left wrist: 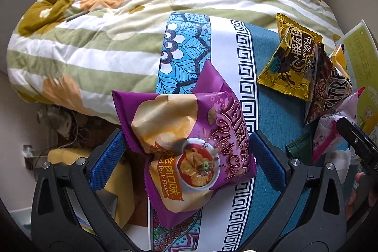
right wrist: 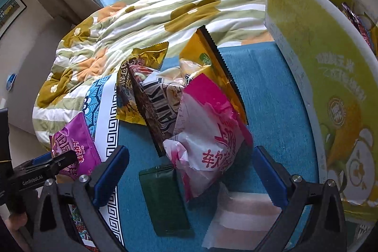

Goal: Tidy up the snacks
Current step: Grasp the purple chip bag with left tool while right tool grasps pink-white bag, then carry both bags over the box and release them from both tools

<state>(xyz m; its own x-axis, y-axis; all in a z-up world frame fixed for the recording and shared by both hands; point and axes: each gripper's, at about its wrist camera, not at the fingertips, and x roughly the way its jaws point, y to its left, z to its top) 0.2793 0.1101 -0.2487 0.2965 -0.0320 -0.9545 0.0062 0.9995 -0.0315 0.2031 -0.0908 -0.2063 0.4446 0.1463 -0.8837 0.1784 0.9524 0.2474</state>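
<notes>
A purple potato chip bag [left wrist: 189, 145] lies on the patterned cloth between the open fingers of my left gripper [left wrist: 186, 152]; I cannot tell if the pads touch it. It shows at the left of the right wrist view [right wrist: 73, 148]. My right gripper [right wrist: 189, 171] is open above a pink and white snack bag [right wrist: 208, 143], a dark green packet [right wrist: 165, 197] and a pale pink packet [right wrist: 243, 214]. A gold Pillows bag [left wrist: 290, 58], a dark brown bag [left wrist: 328, 91] and a yellow bag [right wrist: 212, 67] lie in the same pile.
A green and white cardboard box [right wrist: 330, 86] stands at the right, with snacks inside its far end. A flowered quilt [left wrist: 118, 15] is heaped behind the blue cloth [right wrist: 267, 98]. Floor clutter shows left of the cloth edge [left wrist: 70, 129].
</notes>
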